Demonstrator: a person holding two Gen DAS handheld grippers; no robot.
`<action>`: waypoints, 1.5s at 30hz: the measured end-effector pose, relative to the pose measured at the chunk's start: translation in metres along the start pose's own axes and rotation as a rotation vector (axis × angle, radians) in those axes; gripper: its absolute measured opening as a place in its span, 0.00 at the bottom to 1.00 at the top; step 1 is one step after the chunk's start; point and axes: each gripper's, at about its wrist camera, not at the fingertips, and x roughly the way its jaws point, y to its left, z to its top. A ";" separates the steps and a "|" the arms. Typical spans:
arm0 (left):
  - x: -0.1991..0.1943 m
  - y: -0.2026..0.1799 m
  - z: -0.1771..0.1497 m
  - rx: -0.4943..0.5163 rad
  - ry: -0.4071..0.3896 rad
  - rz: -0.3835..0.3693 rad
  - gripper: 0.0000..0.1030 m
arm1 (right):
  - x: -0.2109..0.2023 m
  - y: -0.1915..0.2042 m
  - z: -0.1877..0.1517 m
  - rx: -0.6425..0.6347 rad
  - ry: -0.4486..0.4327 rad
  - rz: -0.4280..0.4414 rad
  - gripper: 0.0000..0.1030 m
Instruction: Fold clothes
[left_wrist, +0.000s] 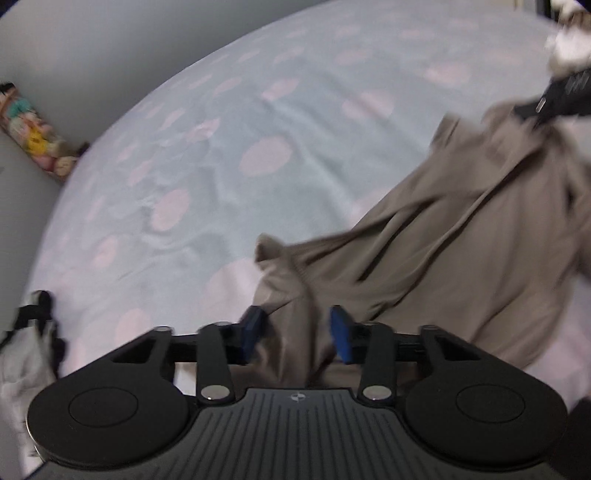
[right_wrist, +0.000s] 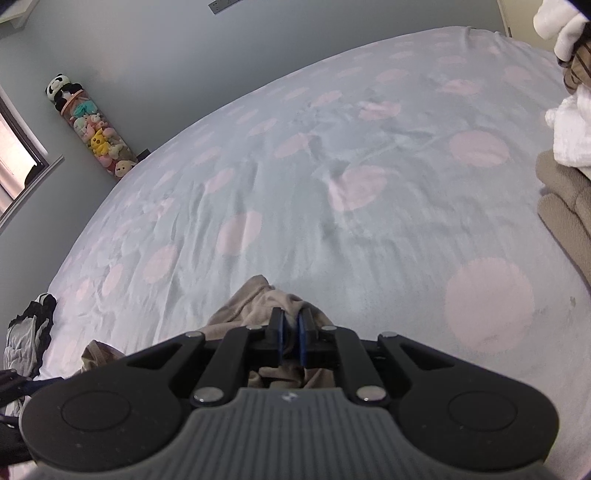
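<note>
Polka-dot bedsheet (right_wrist: 332, 229) beneath; right gripper (right_wrist: 290, 325) pinches taupe garment (left_wrist: 443, 240).

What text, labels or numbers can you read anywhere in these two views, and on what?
None readable.
Left gripper body: a small round emblem, no letters.
Right gripper body: the same kind of emblem, too small to read.
Tan garment, polka-dot bedspread, plush toys: no print visible.

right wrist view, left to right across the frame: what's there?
Window → tube of plush toys → dark-and-white crumpled clothes → tan garment pinched in the right claw → folded tan stack with white towels at the right edge.
</note>
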 end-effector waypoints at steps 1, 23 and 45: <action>0.001 0.002 -0.002 -0.001 0.009 0.008 0.27 | 0.001 0.000 0.000 0.000 0.001 0.001 0.11; 0.002 0.128 -0.016 -0.410 0.032 -0.208 0.26 | 0.003 -0.001 0.000 0.005 0.017 -0.001 0.12; 0.010 0.180 -0.037 -0.569 0.043 -0.114 0.04 | -0.020 0.009 0.021 -0.107 0.063 0.052 0.17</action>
